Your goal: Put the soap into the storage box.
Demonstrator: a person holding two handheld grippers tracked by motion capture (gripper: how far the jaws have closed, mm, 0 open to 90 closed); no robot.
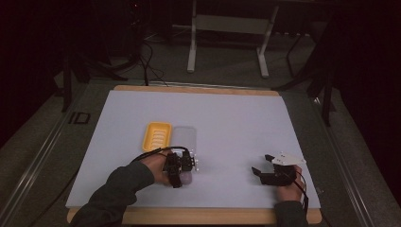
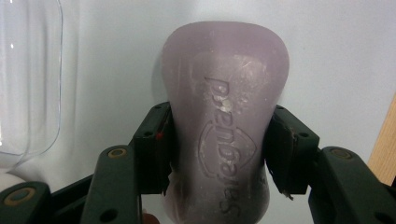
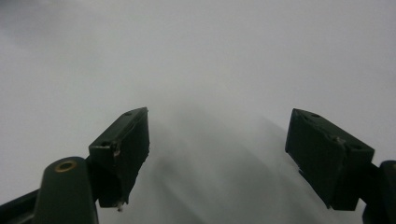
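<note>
Clamping the soap [image 2: 224,126] across its waist, long axis running out along the jaws, the left gripper [image 1: 182,163] sits just near-right of the yellow tray [image 1: 157,136], while the right gripper [image 3: 217,156] gapes wide and empty.

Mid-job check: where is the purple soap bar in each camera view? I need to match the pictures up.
High view: the soap bar lies low and left of centre, under the left gripper.
Left gripper view: the bar stands in the centre, clamped between the jaws.
Right gripper view: open jaws over the bare white table sheet.
Shared landmark: the clear lid, at that view's left edge.
</note>
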